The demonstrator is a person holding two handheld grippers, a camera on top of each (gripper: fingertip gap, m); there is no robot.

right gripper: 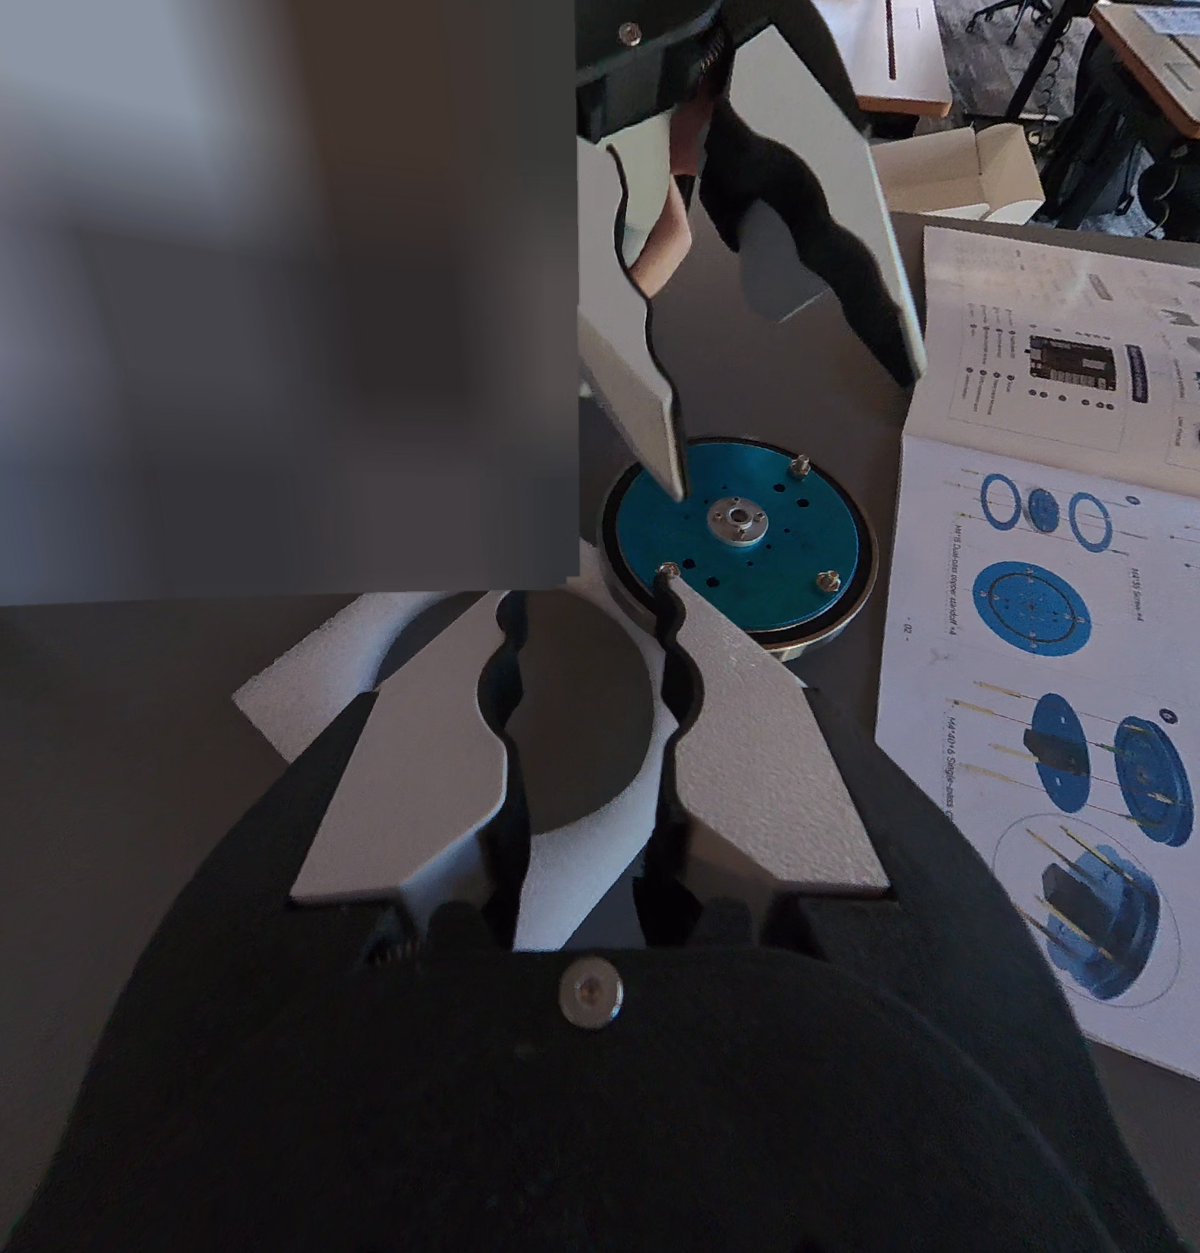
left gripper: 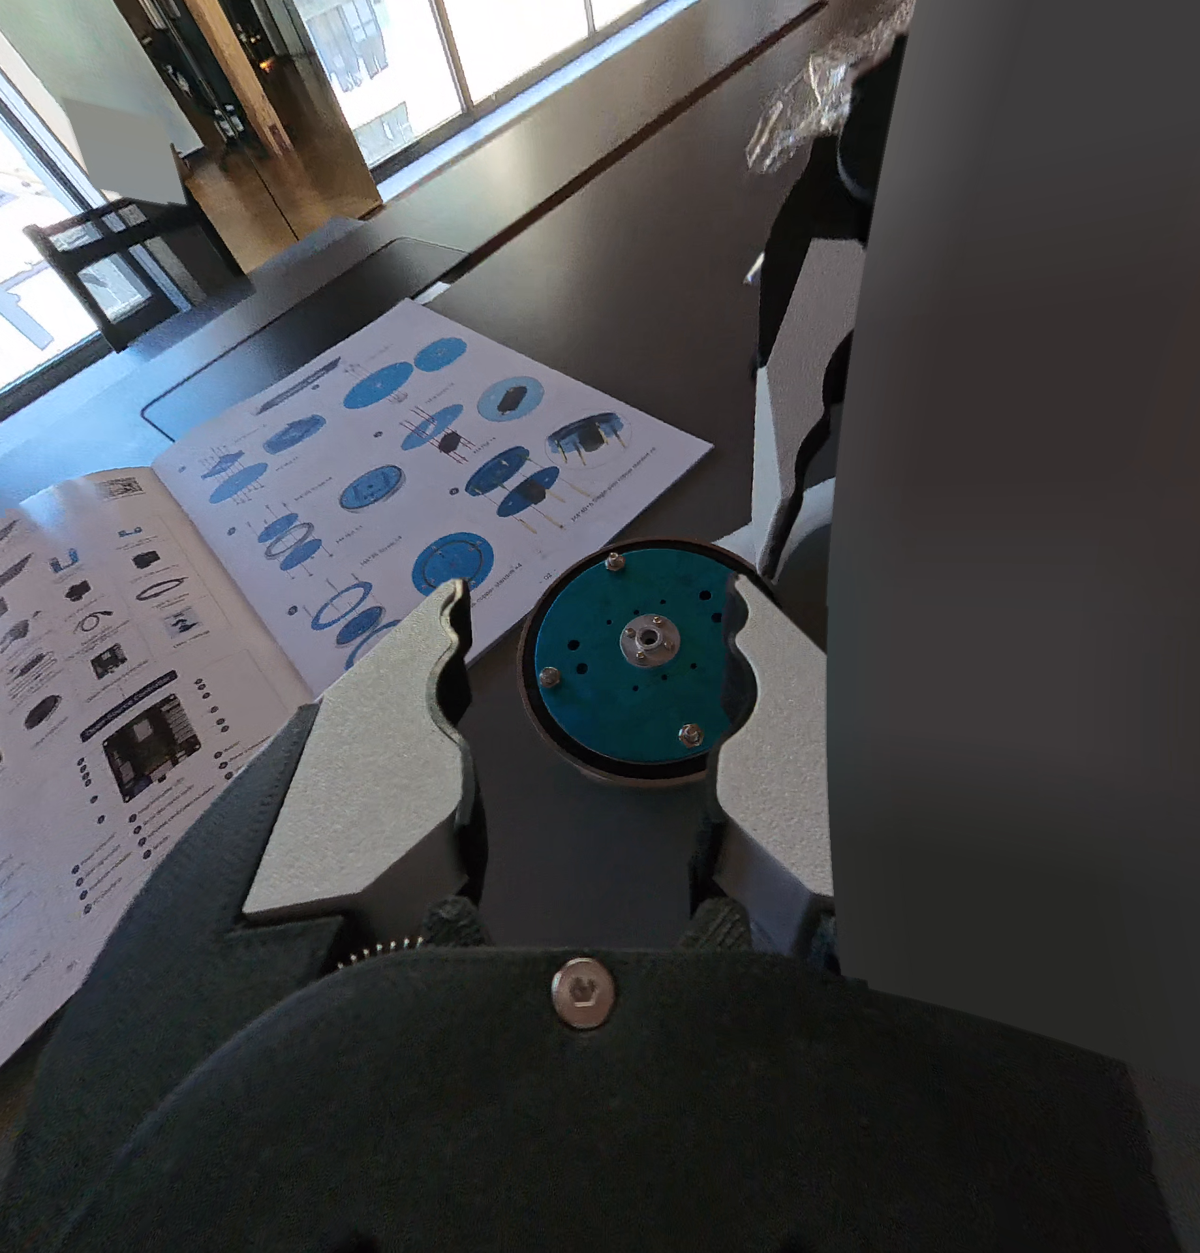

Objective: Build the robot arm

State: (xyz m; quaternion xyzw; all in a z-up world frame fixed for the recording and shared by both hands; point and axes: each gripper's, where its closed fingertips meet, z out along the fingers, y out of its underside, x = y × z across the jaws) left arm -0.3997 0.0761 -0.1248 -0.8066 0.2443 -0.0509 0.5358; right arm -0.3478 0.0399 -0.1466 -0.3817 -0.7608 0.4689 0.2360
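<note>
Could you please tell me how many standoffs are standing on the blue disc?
3 visible on the disc: one far, one near-right, one by the right gripper's fingertip. The left gripper may hide another.

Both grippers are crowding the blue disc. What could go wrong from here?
1. The left gripper is open, with one finger down on the blue disc; a push could slide the disc across the table.
2. The right gripper has a fingertip beside a standoff; it may snag it.
3. The open booklet lies close by and could get dragged.
</note>
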